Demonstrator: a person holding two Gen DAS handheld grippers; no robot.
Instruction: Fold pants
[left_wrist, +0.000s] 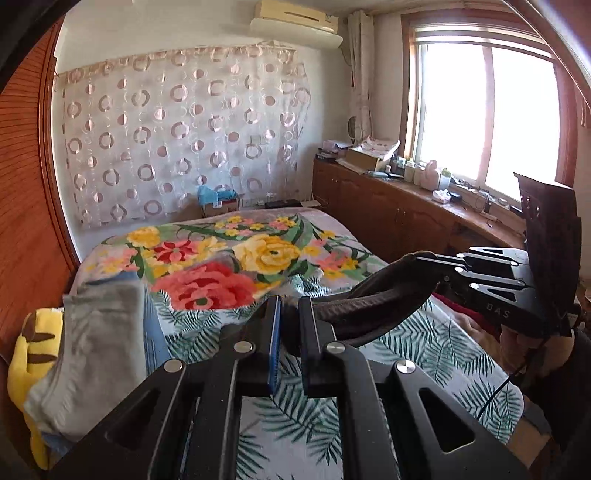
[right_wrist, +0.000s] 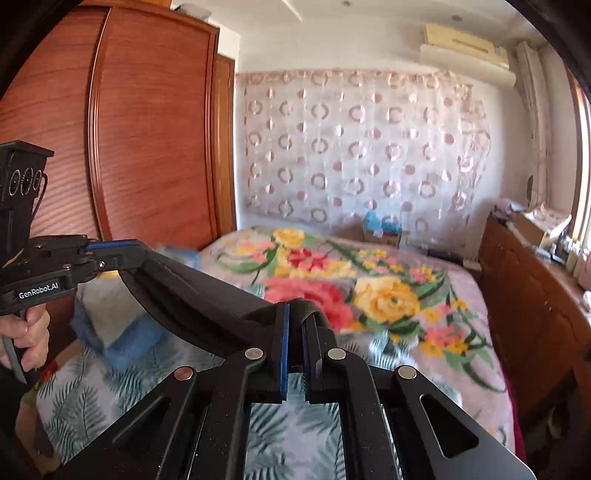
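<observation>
Black, angular linkage bars with round silver pivot pins fill the foreground of both wrist views. On the left hand-held gripper (left_wrist: 290, 306) the flat fingers, one faced with a ribbed blue pad, stand nearly together and pinch an edge of the dark pants (left_wrist: 373, 295). From there the cloth runs as a thick, soft, matte band with a ribbed hem across to the right hand-held gripper (left_wrist: 428, 256), whose fingers clamp its other end. In the right wrist view that same gripper (right_wrist: 295, 314) shows blue-edged fingers pressed together on a rolled fold of the fabric, and the pants (right_wrist: 192, 295) stretch in a sagging arc up to the left hand-held gripper (right_wrist: 136, 251), which a person's hand (right_wrist: 29, 336) grips by its handle.

The pants hang in the air between the two tools, above the near part of the bed (left_wrist: 461, 354). The bed carries a sheet printed with green fern leaves and, farther back, a plush blanket (left_wrist: 229, 266) with big red, yellow and pink flowers. At the bed's left side lie a grey folded cloth (left_wrist: 92, 332) and a yellow soft toy (left_wrist: 29, 354) with dark stripes. A reddish wooden wardrobe (right_wrist: 147, 129) with fine horizontal grain stands to the left, and a sheer curtain (left_wrist: 184, 129) patterned with pink rings covers the far wall.
</observation>
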